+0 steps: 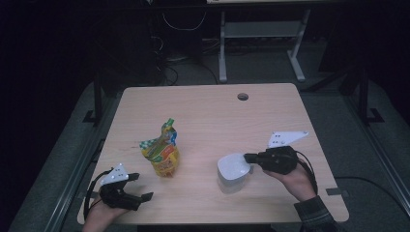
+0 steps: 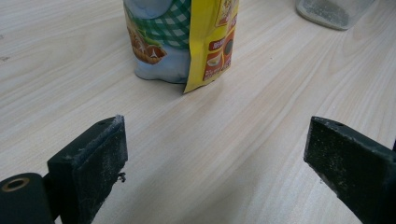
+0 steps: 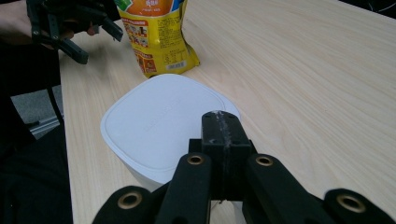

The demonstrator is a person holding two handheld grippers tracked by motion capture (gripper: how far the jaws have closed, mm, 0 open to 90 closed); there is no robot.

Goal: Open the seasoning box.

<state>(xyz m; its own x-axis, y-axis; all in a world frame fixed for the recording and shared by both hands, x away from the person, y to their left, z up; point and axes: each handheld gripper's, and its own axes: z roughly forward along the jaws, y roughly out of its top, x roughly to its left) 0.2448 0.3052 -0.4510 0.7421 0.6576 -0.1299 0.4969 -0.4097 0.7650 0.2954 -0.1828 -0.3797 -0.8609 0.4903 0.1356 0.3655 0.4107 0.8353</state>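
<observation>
High view: yellow printed snack pouch (image 1: 163,153) stood centre-left on pale wood table (image 1: 208,111), print too small to read. Left gripper (image 1: 138,188), lower left, jaws spread, empty. Right gripper (image 1: 248,158), centre-right, touched white rounded-square plastic lid (image 1: 233,166).

Left gripper view: pouch up top w/ green check pattern; jaws wide apart.

Right gripper view: jaws pressed together at lid's near edge; faint embossed wording, unreadable.

The left gripper (image 1: 138,188) rests low at the near left with jaws spread wide, while the right gripper (image 1: 247,158), held in a hand (image 1: 292,181), points left with jaws pressed together.
</observation>
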